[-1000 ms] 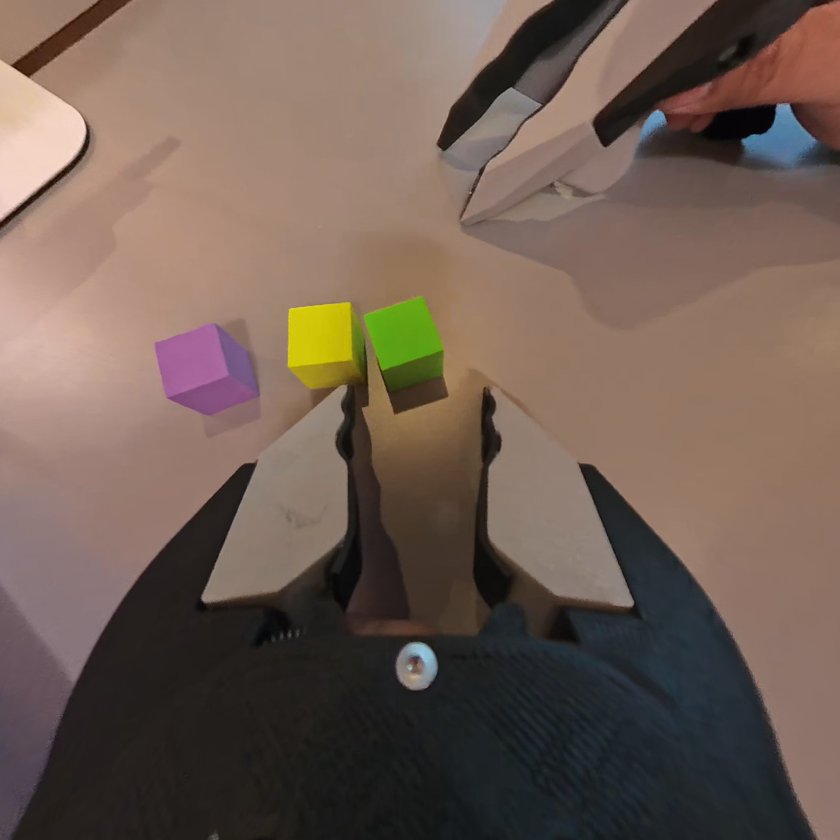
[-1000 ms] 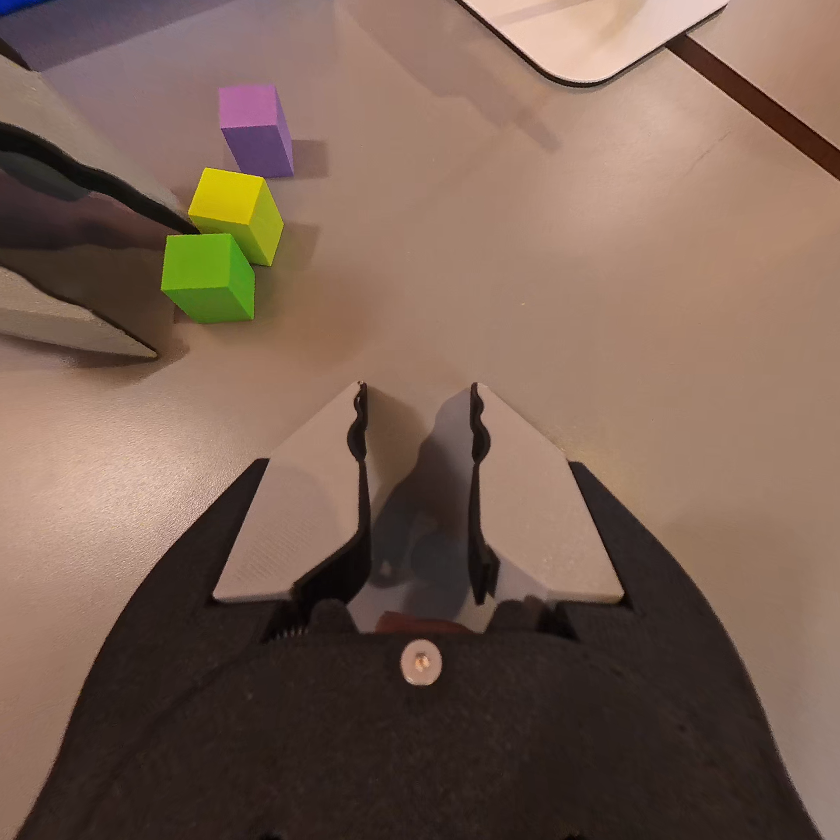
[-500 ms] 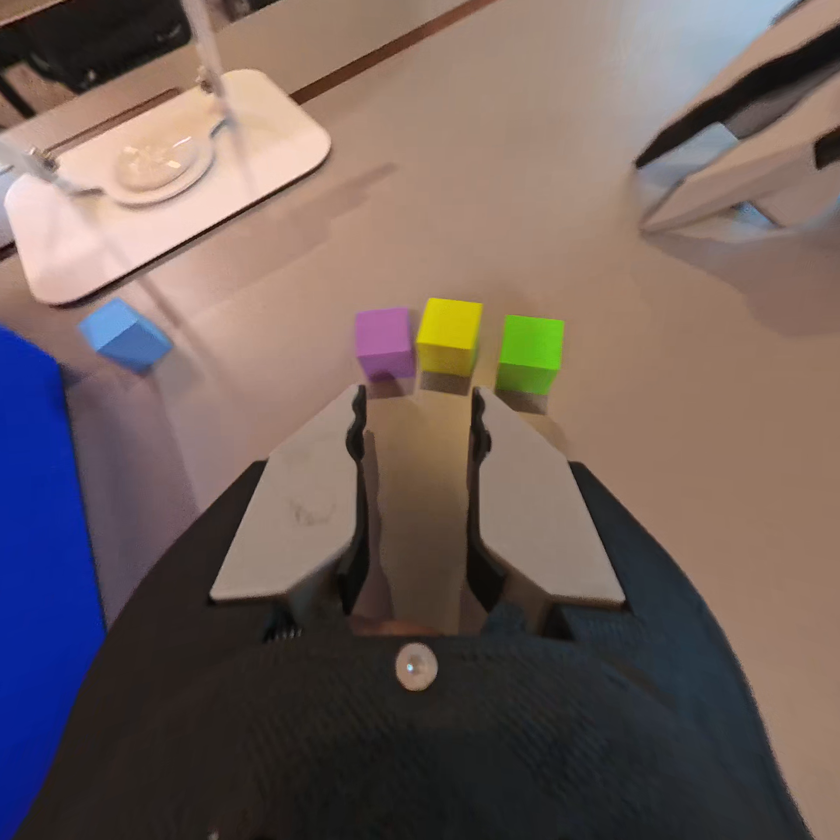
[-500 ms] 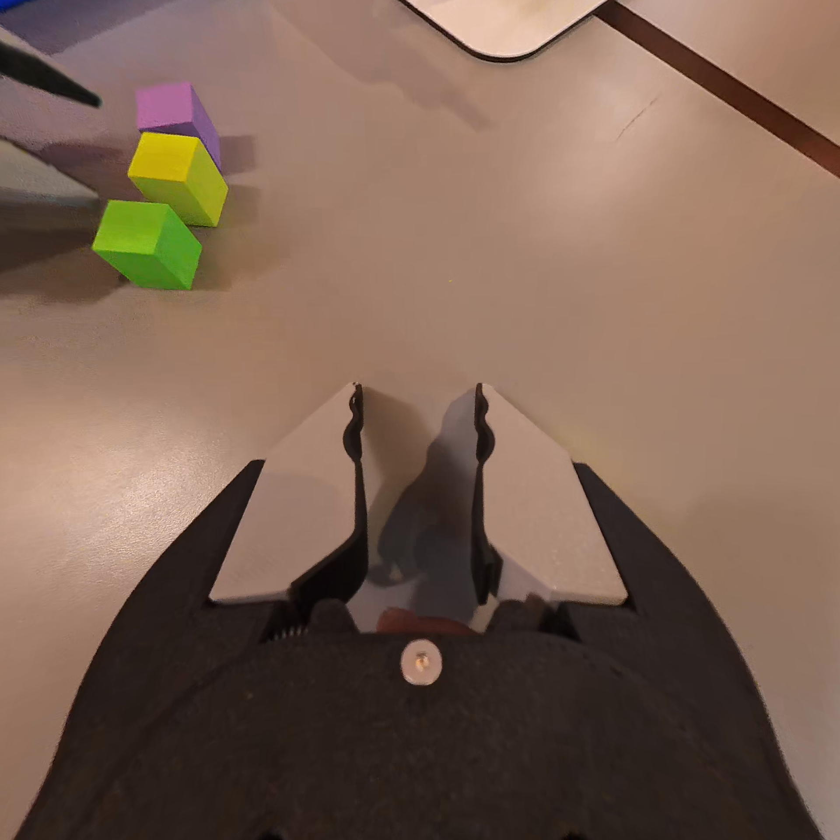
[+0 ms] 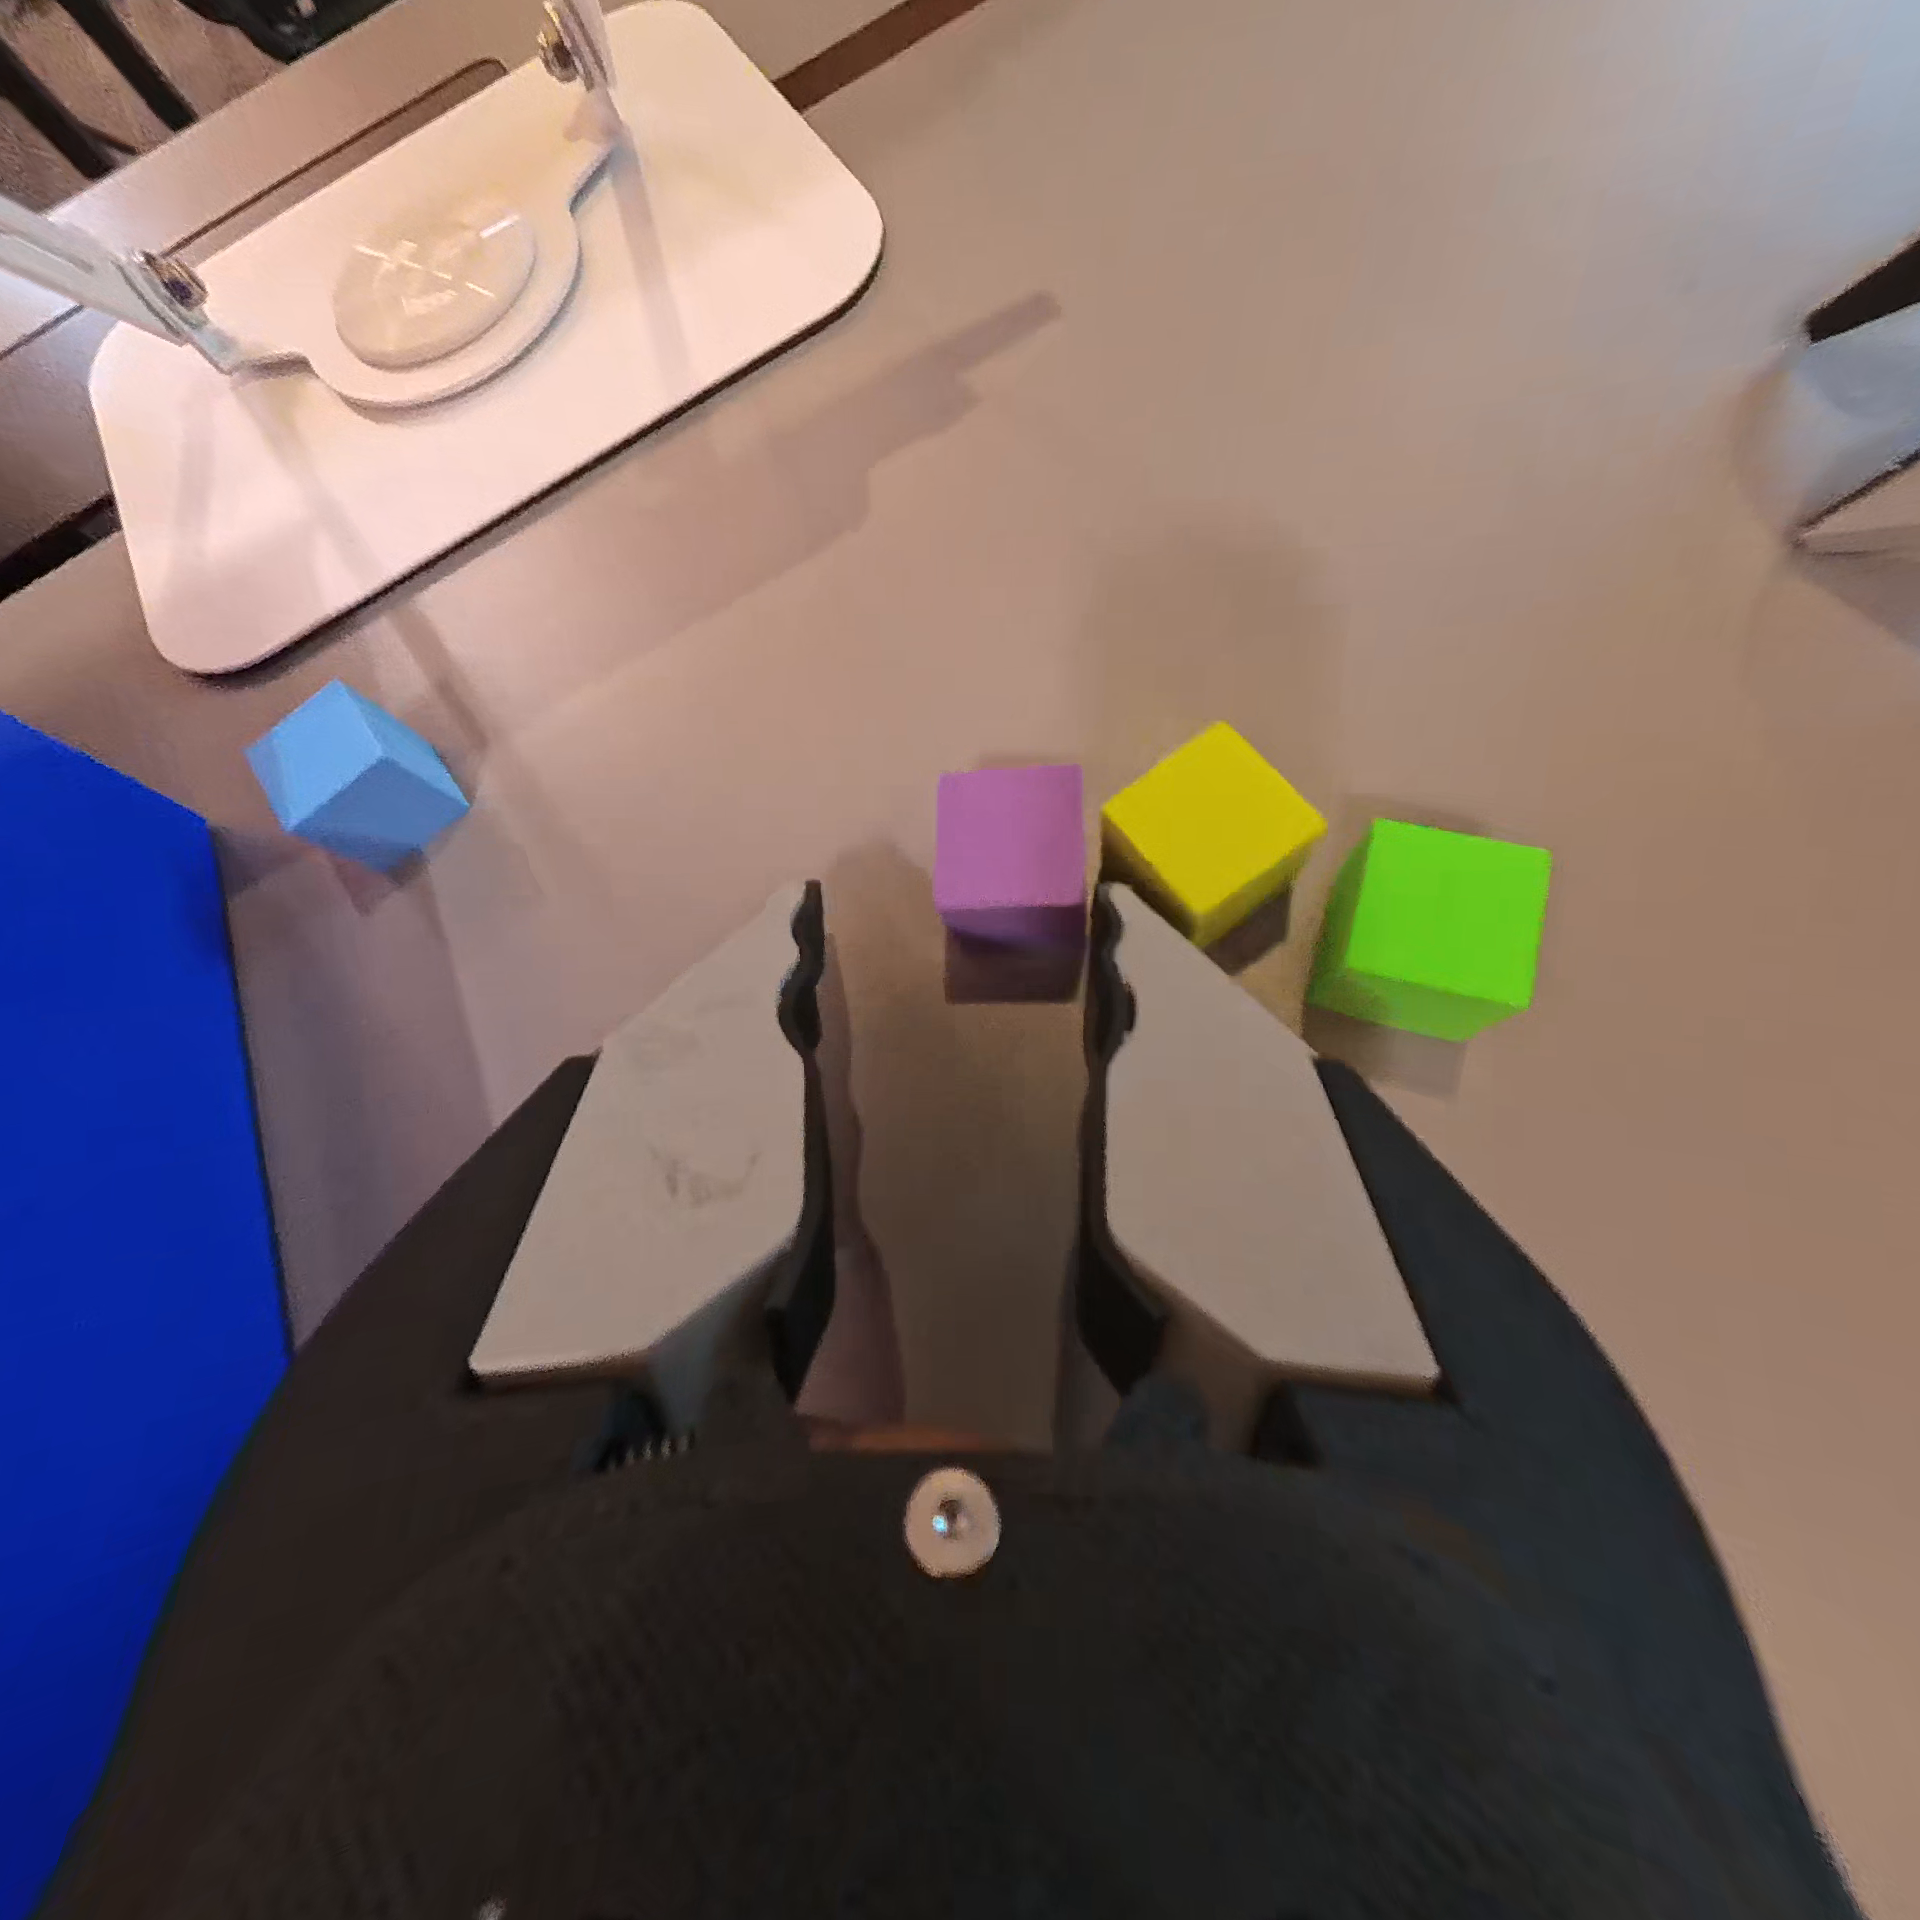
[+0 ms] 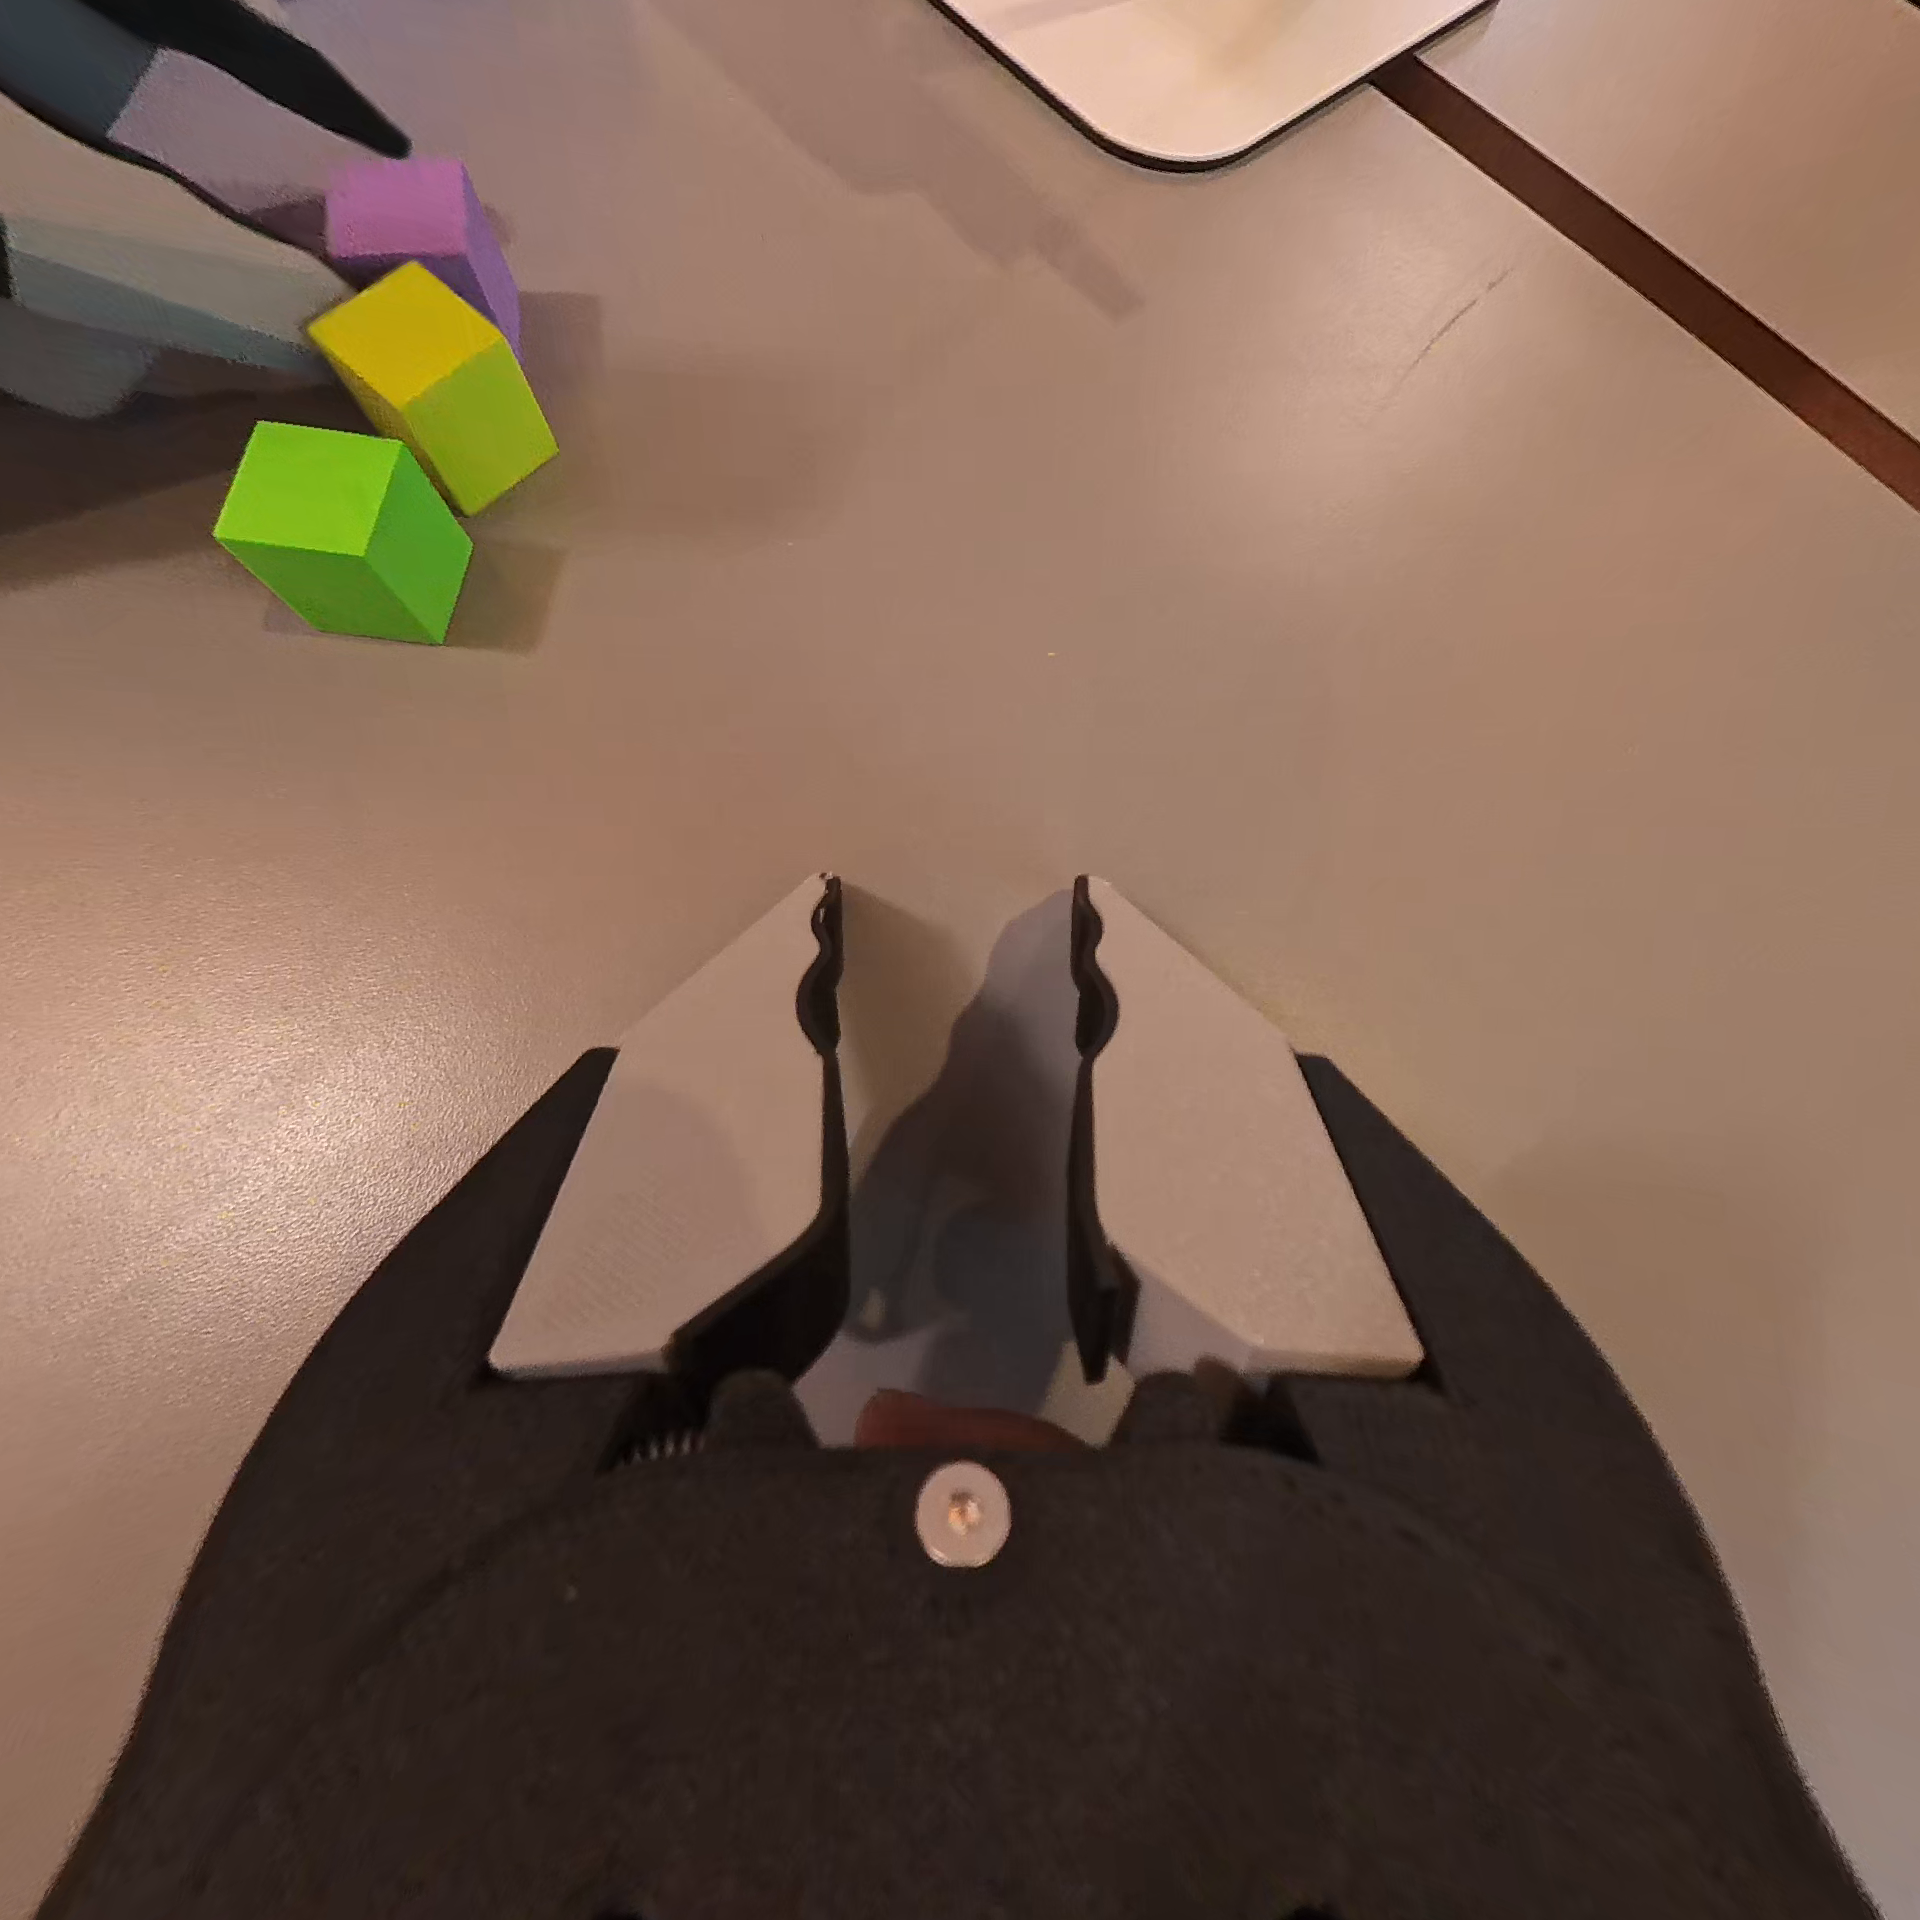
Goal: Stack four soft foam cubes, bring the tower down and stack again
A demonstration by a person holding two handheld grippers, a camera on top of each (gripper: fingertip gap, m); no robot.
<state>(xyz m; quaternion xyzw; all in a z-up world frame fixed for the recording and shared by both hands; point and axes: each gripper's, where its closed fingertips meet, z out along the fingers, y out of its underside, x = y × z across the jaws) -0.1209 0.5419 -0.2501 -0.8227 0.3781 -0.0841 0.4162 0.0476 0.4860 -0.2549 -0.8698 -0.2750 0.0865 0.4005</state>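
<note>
Four foam cubes on the worktop, none stacked: one purple cube (image 5: 1008, 852), one yellow cube (image 5: 1210, 826) and one green cube (image 5: 1434, 925) in a loose row, yellow nearly touching purple; one blue cube (image 5: 353, 774) well apart, near the white base plate (image 5: 727, 208) at the far edge. My left tongs (image 5: 951, 899) are parted, holding nothing, tips just short of purple. My right tongs (image 6: 951, 883) are likewise parted and empty over bare worktop (image 6: 1247, 623).
</note>
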